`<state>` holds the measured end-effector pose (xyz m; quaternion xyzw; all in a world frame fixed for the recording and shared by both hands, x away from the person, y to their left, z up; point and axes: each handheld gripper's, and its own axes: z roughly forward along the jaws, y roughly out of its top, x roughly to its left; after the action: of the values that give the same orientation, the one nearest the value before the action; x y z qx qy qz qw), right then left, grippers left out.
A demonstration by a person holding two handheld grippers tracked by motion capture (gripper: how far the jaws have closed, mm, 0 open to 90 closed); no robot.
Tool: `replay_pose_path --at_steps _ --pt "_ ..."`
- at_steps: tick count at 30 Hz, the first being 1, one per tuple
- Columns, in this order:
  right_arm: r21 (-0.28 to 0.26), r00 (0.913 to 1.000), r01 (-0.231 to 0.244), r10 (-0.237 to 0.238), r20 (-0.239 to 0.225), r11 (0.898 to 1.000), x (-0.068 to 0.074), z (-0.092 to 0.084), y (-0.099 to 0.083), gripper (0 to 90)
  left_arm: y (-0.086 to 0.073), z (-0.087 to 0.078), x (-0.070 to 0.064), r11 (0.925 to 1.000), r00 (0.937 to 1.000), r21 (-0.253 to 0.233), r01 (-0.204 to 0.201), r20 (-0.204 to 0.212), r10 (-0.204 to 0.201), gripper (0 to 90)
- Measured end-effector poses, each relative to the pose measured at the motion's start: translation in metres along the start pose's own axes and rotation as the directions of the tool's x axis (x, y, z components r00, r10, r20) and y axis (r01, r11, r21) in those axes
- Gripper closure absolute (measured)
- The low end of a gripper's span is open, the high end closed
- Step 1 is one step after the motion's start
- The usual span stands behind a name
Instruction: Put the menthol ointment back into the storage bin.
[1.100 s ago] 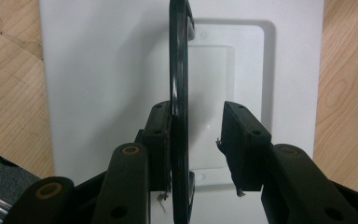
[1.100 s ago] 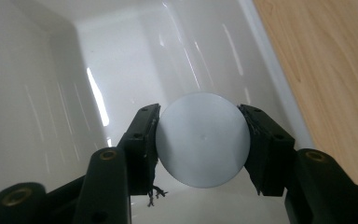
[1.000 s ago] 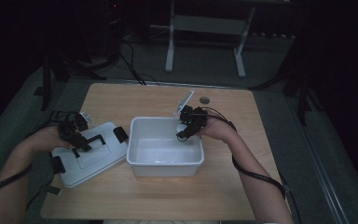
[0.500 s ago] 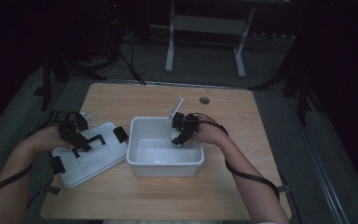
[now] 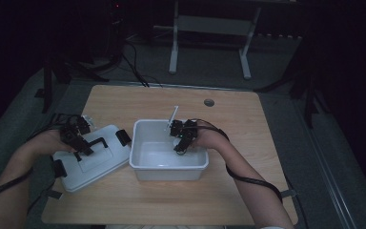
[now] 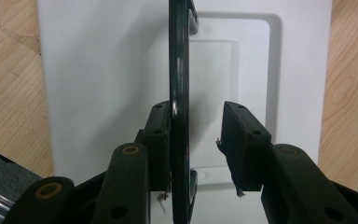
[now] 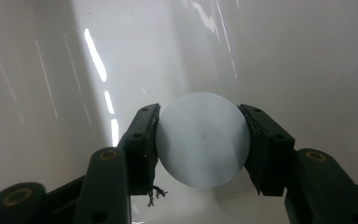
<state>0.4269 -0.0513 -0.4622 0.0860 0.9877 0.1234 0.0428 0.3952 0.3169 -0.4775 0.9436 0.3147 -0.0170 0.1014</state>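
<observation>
A white plastic bin stands in the middle of the wooden table. Its white lid lies flat to the left, with a black handle on top. My left gripper hovers over that lid. In the left gripper view the handle runs between the jaws of the left gripper; one pad rests against it and the other stands apart. My right gripper reaches down inside the bin. In the right gripper view it is shut on a pale round ball, close to the bin's glossy wall.
A round cable hole sits near the table's far edge. Bare wood lies in front of the bin and to its right. Behind the table, a metal stand and cables lie on the dark floor.
My right gripper has sunk from above the bin's far rim down into the bin, shifting left, with the ball in it. The left gripper has stayed over the lid handle.
</observation>
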Motion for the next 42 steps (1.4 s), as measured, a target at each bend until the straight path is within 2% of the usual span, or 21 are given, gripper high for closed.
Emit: replay_pose_path --at_steps 2,6,7,13,19,25,27,33,35,40,42 --pt "0.032 0.9999 0.009 -0.01 0.009 0.999 0.001 0.002 0.003 50.1 0.0 0.0 0.0 1.0 1.0 -0.001 0.001 0.0 -0.001 63.5" --pt "0.054 0.9996 -0.005 0.003 0.028 0.999 0.0 0.004 0.005 50.1 0.001 0.0 -0.001 1.0 1.0 -0.002 -0.005 -0.002 0.005 63.5" --pt "0.073 0.9998 -0.012 0.011 0.017 0.997 -0.001 0.006 0.006 50.1 0.002 0.0 -0.001 1.0 1.0 -0.002 -0.006 -0.001 0.006 63.5" --pt "0.106 0.9999 -0.011 0.01 0.013 0.994 -0.001 0.009 0.004 50.1 0.001 0.0 -0.001 1.0 1.0 -0.005 -0.002 -0.001 0.002 63.5" --pt "0.111 0.9998 -0.006 0.004 0.017 0.994 -0.003 0.01 0.002 49.4 0.001 0.0 -0.001 1.0 1.0 -0.006 -0.002 -0.002 0.002 63.5" --pt "0.114 0.9993 -0.009 0.005 0.037 0.993 -0.003 0.009 0.001 40.9 0.0 0.001 -0.001 1.0 1.0 -0.006 -0.002 -0.001 0.002 63.4" --pt "0.118 0.9993 -0.015 0.011 0.037 0.993 -0.004 0.009 0.0 40.6 0.0 0.002 -0.001 1.0 1.0 -0.005 -0.002 0.0 0.002 63.4" --pt "0.085 0.9989 -0.027 0.024 0.042 0.996 -0.005 0.002 -0.004 38.6 0.001 0.003 -0.001 1.0 1.0 -0.006 -0.001 0.001 0.001 63.3" --pt "0.065 0.999 -0.036 0.035 0.029 0.997 -0.005 -0.001 -0.006 37.2 0.001 0.002 -0.001 1.0 1.0 -0.005 -0.001 0.0 0.001 63.2" --pt "-0.003 0.9985 -0.05 0.05 0.025 0.999 -0.002 -0.013 -0.007 30.4 0.001 0.003 0.0 1.0 1.0 -0.006 0.004 0.006 -0.004 63.1" --pt "-0.057 0.9973 -0.073 0.073 0.007 0.996 -0.003 -0.02 -0.009 25.0 0.001 0.004 0.0 0.9999 0.9999 -0.014 0.01 0.003 -0.01 63.1"
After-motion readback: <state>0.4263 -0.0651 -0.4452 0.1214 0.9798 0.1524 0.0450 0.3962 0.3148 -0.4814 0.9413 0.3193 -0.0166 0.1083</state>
